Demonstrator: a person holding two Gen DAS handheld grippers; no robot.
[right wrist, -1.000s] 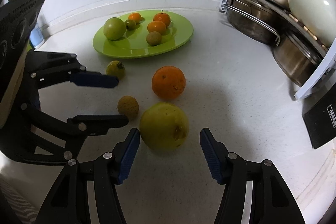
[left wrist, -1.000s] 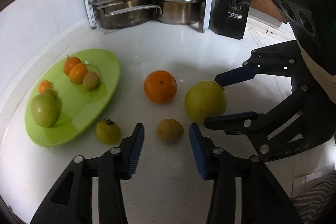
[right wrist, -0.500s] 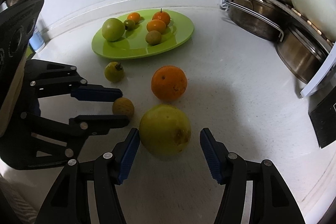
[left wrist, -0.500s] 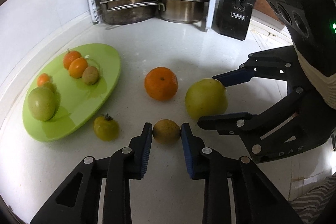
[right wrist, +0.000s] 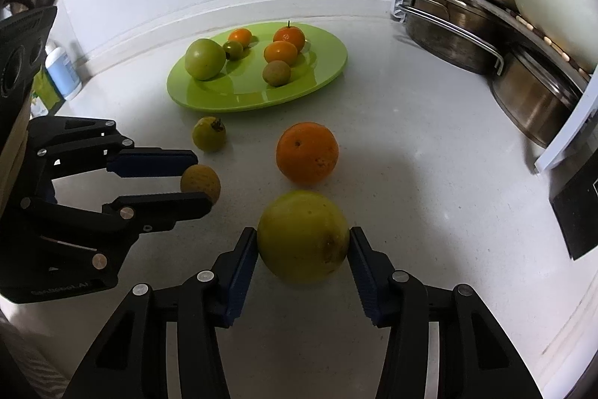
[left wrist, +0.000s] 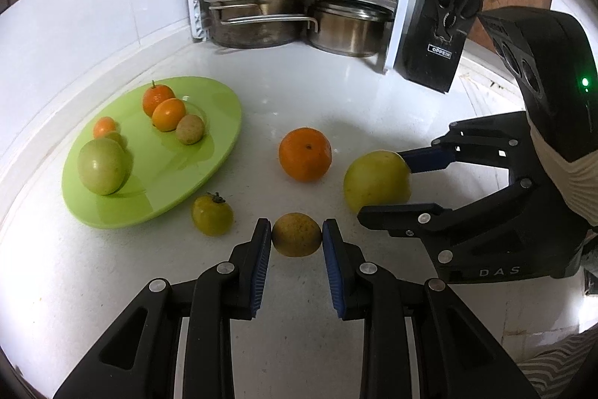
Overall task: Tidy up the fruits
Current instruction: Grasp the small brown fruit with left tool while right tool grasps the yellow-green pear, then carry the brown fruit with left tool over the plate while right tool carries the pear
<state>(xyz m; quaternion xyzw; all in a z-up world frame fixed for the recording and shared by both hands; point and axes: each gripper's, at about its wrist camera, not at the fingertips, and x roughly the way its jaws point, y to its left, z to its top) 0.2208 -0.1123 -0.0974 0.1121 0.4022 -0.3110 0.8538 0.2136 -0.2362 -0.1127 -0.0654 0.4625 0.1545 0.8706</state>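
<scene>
Your left claw point(left wrist: 296, 238) pinches the small brown fruit point(left wrist: 296, 234) across its middle; your right claw point(right wrist: 303, 245) is closing around the big yellow-green fruit point(right wrist: 303, 236), at the orange's point(right wrist: 307, 153) six o'clock. Both look round, smooth, likely to roll. The big fruit probably weighs more; grip it at its widest.

Lime-green plate point(left wrist: 220, 152) — orange fruit point(left wrist: 305, 154), yellow-green apple point(right wrist: 302, 236), brownish-yellow small fruit point(left wrist: 296, 234) — white counter point(right wrist: 429, 174).
</scene>
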